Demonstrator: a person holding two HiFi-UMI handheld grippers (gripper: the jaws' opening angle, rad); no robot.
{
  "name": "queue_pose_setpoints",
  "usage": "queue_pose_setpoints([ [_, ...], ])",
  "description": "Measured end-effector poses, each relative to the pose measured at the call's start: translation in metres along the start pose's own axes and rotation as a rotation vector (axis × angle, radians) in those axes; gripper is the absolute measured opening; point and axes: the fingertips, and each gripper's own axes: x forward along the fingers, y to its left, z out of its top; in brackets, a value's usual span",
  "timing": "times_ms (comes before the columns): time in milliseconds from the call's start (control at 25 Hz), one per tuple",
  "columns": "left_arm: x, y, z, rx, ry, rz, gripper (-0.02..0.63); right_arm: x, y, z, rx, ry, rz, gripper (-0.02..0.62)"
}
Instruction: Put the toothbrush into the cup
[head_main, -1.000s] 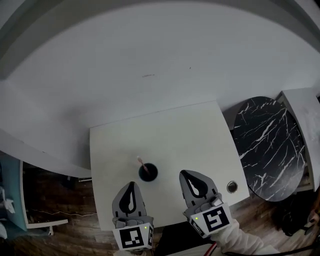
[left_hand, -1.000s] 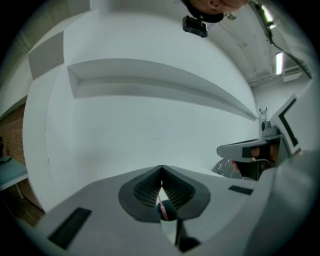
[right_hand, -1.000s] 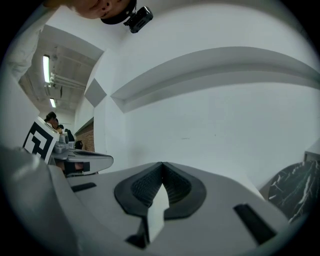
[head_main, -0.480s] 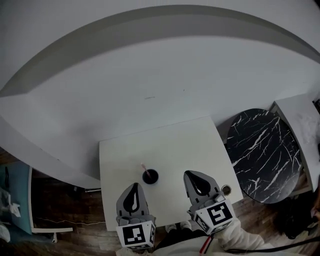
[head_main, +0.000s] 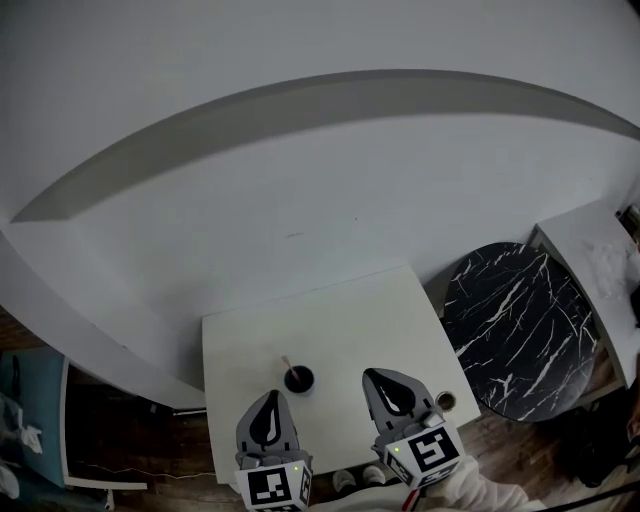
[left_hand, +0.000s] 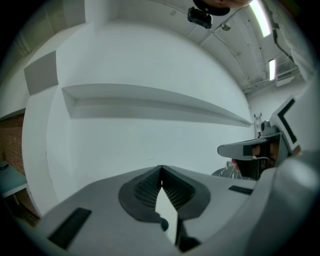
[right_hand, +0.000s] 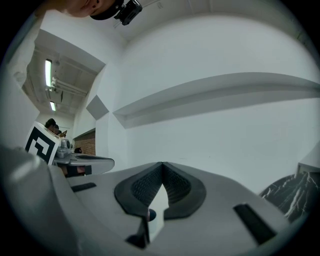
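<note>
A dark cup (head_main: 298, 380) stands on the small white table (head_main: 340, 320), towards its front. The toothbrush (head_main: 287, 364) sticks out of the cup, leaning to the left. My left gripper (head_main: 271, 395) hovers above the table's front edge, a little nearer than the cup and to its left. It is shut and holds nothing. My right gripper (head_main: 368, 372) hangs to the right of the cup, also shut and empty. In the left gripper view the fingertips of the left gripper (left_hand: 161, 167) meet against the white wall. The right gripper (right_hand: 162, 163) shows the same in its own view.
A small round object (head_main: 446, 402) lies near the table's front right corner. A round black marble table (head_main: 515, 325) stands to the right, with a white counter (head_main: 590, 250) beyond it. A white wall with a ledge (head_main: 330, 100) rises behind the table. Wood floor (head_main: 150, 440) shows at the left.
Both grippers have risen away from the table, which now looks smaller and farther below. The cup with the toothbrush in it has stayed in place. Both pairs of jaws stayed shut.
</note>
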Motion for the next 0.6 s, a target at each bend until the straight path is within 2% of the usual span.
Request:
queue_pose_setpoints([
  [600,0.000,0.003,0.000,-0.005,-0.023,0.010,0.009,0.009,0.004,0.003,-0.017,-0.013,0.009,0.005],
])
